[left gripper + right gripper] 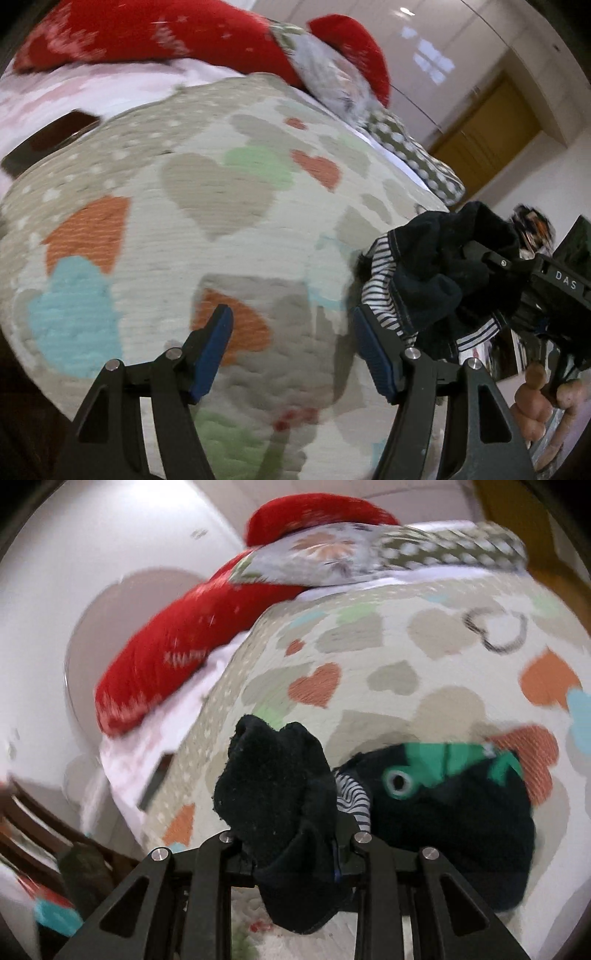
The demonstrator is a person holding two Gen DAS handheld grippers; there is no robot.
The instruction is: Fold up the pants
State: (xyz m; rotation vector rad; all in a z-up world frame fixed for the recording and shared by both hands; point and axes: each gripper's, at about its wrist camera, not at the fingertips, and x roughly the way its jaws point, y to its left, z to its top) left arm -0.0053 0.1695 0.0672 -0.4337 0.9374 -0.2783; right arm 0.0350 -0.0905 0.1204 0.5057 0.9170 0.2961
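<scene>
Now the right gripper (295, 853) clamps the dark pants (280, 794); the left gripper (291, 354) gapes empty beside them.

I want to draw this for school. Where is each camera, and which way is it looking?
Left wrist: sits on the left gripper, looking down along its open blue pads over the heart blanket; the right gripper and a hand show at right.
Right wrist: sits on the right gripper, looking down at the dark pants pinched in its jaws.
Both share the blanket, pants and red pillows.
</scene>
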